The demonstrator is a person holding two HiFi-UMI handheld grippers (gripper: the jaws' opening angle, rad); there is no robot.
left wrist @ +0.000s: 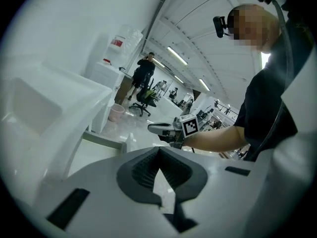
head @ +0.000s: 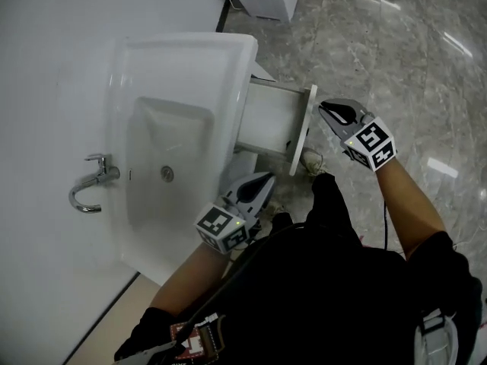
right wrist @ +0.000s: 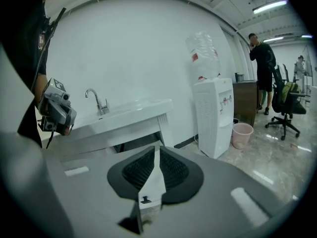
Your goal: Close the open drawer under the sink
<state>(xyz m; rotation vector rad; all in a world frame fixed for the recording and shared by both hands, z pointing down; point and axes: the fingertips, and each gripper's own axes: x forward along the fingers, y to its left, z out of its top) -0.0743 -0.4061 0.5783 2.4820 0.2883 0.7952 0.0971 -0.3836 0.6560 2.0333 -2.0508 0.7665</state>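
White porcelain fills the left of the head view: the tap [head: 91,181] sits furthest left, then the sink [head: 190,48] against the wall [head: 46,67]. Just right of the sink's near corner hangs the left gripper [head: 265,181]. Its jaws are together with nothing between them, and its own view shows the tips meeting on empty air. It is near the underside of the sink, but whether it touches anything cannot be told.

Further right, the drawer [head: 270,120] juts out from under the sink, pulled well out. Its front panel [head: 303,131] stands clear over the marble floor [head: 396,44]. Rightmost is the right gripper [head: 326,109], likewise closed on nothing. Its tips are just beside the outer face of the front panel, and contact there is not clear.

Judging from how things lie, none of the task proper is done, since the drawer is as open as it looks able to be. The approach seems all but finished, with the right gripper placed to push. What is left is the whole closing stroke: pressing the front panel leftward, toward the sink, until the drawer is fully home beneath it.
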